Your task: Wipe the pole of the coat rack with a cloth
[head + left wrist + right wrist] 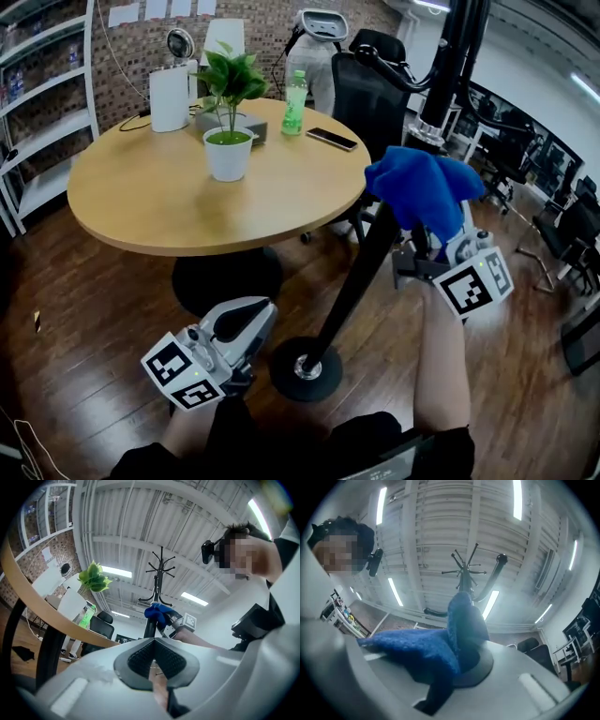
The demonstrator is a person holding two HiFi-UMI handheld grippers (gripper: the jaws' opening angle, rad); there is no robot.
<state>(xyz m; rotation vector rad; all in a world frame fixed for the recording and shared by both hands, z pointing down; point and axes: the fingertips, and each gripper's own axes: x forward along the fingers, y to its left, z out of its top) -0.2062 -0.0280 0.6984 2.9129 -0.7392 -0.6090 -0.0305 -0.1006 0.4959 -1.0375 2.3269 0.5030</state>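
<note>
The left claw point(246, 323) is low, close to the person's knees, and it points up. In the left gripper view its two jaws stand together at the tips point(153, 654), and nothing is between them. Just to the right of this claw, on the wooden floor, is the round black base point(305, 368) of the coat rack. The claw does not touch it.

The right claw point(424, 242) is higher and further forward. It is closed on a blue cloth point(422, 192). In the right gripper view the cloth point(440, 653) fills the place between the jaws point(455, 666) and hangs over the left jaw. The black pole point(361, 272) goes up from the base, just to the left of this claw, and passes behind the cloth, so the cloth lies against the pole above the claw's tips. I cannot tell if the cloth goes fully around the pole. From the left claw, the cloth point(157, 611) is seen up on the pole point(150, 629), and the hooks point(161, 569) of the rack are well above it.

Beyond the left claw is a round wooden table point(150, 206). On it are a potted plant point(228, 141), then a green bottle point(294, 101) and a phone point(331, 139) further back. A black office chair point(370, 94) is behind the table, far ahead of the right claw.
</note>
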